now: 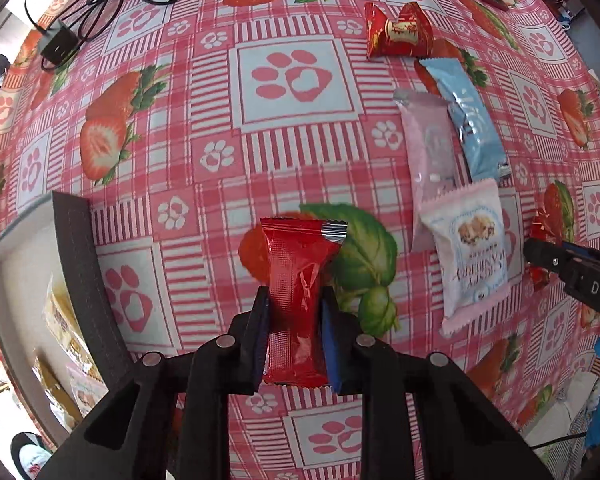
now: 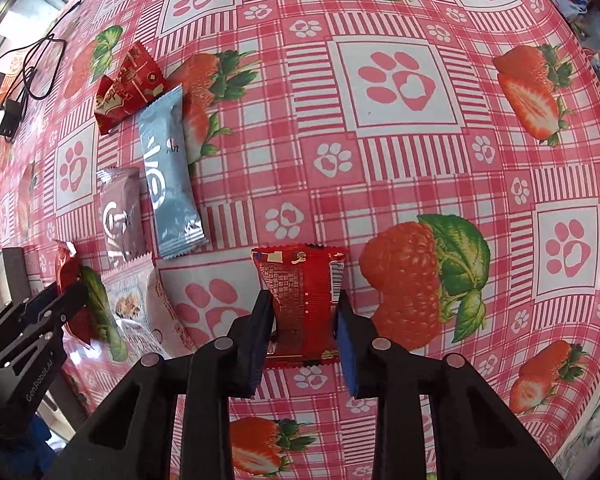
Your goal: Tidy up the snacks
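1. Your left tongs (image 1: 294,332) grip a plain red snack packet (image 1: 298,300) above the desk (image 1: 300,80).
2. Your right tongs (image 2: 304,332) grip a printed red snack packet (image 2: 300,300).
3. Four more packets, including a blue packet (image 1: 466,120), lie between both tongs.
4. A box (image 1: 80,280) holding snacks sits left.

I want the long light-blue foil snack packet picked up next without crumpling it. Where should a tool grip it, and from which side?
Grip the long light-blue foil snack packet across its narrow width at mid-length, coming straight down from above. It lies flat, and its right long edge is clear, though the pink packet crowds its left edge.
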`<state>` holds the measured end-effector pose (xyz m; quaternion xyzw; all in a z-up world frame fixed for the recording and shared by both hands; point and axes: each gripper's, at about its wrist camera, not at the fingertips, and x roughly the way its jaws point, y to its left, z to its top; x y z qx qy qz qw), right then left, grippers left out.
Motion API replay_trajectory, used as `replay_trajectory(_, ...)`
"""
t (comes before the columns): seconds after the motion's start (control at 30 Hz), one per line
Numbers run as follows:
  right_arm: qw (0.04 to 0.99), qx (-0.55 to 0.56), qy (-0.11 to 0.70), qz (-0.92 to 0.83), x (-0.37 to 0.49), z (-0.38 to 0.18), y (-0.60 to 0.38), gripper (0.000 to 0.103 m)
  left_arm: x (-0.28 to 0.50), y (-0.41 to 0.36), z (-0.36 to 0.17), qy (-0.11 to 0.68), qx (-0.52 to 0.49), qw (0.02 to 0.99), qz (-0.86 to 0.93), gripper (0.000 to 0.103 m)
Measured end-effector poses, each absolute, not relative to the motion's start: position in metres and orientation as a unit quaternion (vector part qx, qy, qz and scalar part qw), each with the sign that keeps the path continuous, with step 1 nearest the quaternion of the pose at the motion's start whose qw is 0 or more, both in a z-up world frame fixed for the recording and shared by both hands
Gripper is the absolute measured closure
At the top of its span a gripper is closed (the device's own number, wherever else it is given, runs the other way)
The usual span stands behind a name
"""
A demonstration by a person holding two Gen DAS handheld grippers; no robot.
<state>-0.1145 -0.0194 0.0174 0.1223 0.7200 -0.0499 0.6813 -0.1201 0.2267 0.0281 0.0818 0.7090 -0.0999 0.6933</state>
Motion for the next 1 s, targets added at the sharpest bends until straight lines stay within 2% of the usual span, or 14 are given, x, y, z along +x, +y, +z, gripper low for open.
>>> replay_trajectory(0.1, 0.672, 0.113, 0.731, -0.034, -0.142, 0.015, -0.023, 0.071, -0.159, 0.239, 0.028, 0.716, 0.083, 0.684, -0.111, 0.077)
replay_trajectory(0.2, 0.658, 0.115, 0.744, -0.012, -0.169, 0.013, -0.026, 0.071, -0.184, 0.250, 0.030, 0.724, 0.072, 0.676, -0.121, 0.067)
replay_trajectory(0.23, 0.654, 0.127, 0.745, -0.002, -0.176, 0.013, -0.029, 0.071, -0.190, 0.255, 0.030, 0.727, 0.064, 0.672, -0.123, 0.055)
replay_trajectory(0.27, 0.650, 0.142, 0.746, 0.003, -0.181, 0.012, -0.033, 0.070, -0.198, 0.262, 0.031, 0.727, 0.060, 0.673, -0.121, 0.049)
replay_trajectory(0.3, 0.645, 0.156, 0.748, -0.002, -0.183, 0.011, -0.041, 0.064, -0.201, 0.268, 0.033, 0.724, 0.060, 0.677, -0.118, 0.041)
replay_trajectory(0.37, 0.646, 0.170, 0.744, -0.029, -0.188, 0.012, -0.054, 0.006, -0.195, 0.278, 0.036, 0.718, 0.066, 0.683, -0.112, 0.035)
replay_trajectory(0.4, 0.651, 0.177, 0.737, -0.041, -0.188, 0.014, -0.061, 0.004, -0.195, 0.280, 0.037, 0.717, 0.068, 0.684, -0.112, 0.033)
replay_trajectory(0.47, 0.650, 0.188, 0.734, -0.054, -0.189, 0.016, -0.071, 0.004, -0.187, 0.281, 0.038, 0.717, 0.075, 0.683, -0.115, 0.028)
replay_trajectory(0.57, 0.647, 0.180, 0.739, -0.052, -0.205, 0.011, -0.101, 0.004, -0.174, 0.264, 0.036, 0.718, 0.095, 0.679, -0.120, 0.027)
replay_trajectory(0.7, 0.646, 0.158, 0.745, -0.047, -0.192, 0.003, -0.063, 0.004, -0.168, 0.236, 0.022, 0.727, 0.117, 0.668, -0.106, 0.026)
replay_trajectory(0.8, 0.632, 0.157, 0.756, -0.062, -0.177, -0.010, -0.049, 0.004, -0.171, 0.235, 0.013, 0.727, 0.119, 0.669, -0.103, 0.016)
replay_trajectory(0.83, 0.627, 0.154, 0.761, -0.068, -0.175, -0.012, -0.045, 0.004, -0.175, 0.232, 0.011, 0.729, 0.120, 0.666, -0.105, 0.011)
replay_trajectory(0.87, 0.627, 0.143, 0.762, -0.075, -0.173, -0.014, -0.042, 0.001, -0.177, 0.228, 0.005, 0.732, 0.125, 0.661, -0.106, 0.002)
replay_trajectory(1.0, 0.633, 0.118, 0.760, -0.082, -0.171, -0.020, -0.027, 0.000, -0.177, 0.231, -0.012, 0.736, 0.122, 0.658, -0.103, 0.000)
